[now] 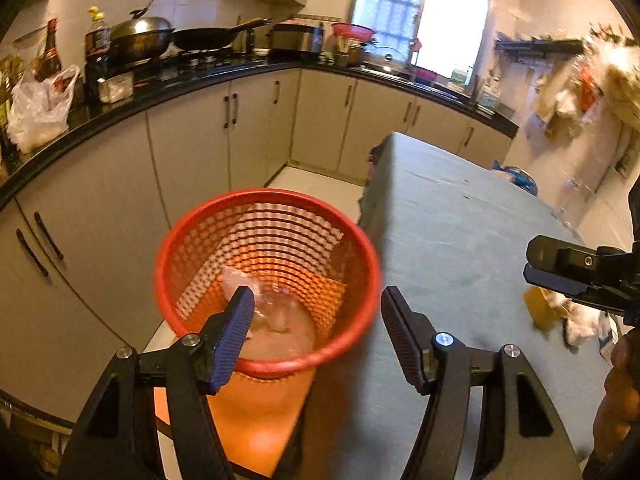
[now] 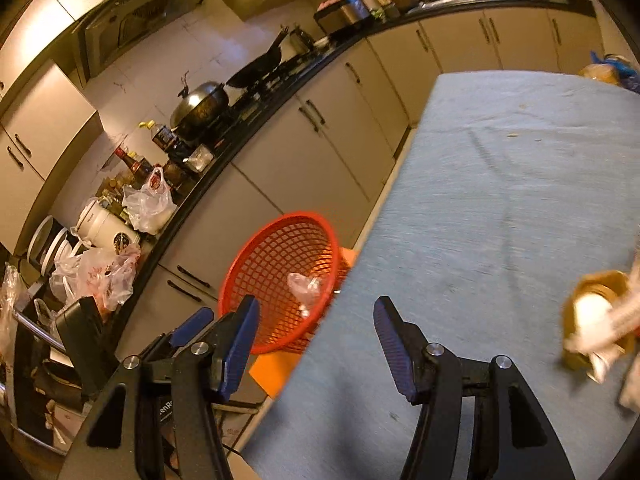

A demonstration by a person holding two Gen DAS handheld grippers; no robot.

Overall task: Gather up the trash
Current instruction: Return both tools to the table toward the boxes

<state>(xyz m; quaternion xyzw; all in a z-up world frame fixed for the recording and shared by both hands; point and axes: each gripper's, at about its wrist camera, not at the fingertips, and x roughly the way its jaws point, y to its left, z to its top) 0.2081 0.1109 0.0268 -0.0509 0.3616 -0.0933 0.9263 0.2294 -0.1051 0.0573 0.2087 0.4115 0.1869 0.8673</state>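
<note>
A red mesh waste basket [image 1: 362, 248] stands on an orange stool beside the blue-clothed table [image 1: 460, 240]. Clear plastic trash [image 1: 276, 312] lies inside it. My left gripper [image 1: 318, 300] is open and empty just above the basket's near rim. The basket also shows in the right wrist view [image 2: 256, 264] with plastic [image 2: 304, 286] inside. My right gripper [image 2: 316, 312] is open and empty over the table's left edge; it also shows in the left wrist view [image 1: 532, 268]. A yellow wrapper with white tissue [image 2: 596, 316] lies on the table at the right; it also shows in the left wrist view [image 1: 560, 312].
The orange stool [image 1: 256, 412] holds the basket. A black counter [image 1: 192, 80] with woks, bottles and plastic bags curves behind, over beige cabinets. A blue bag [image 2: 612, 68] sits beyond the table's far end.
</note>
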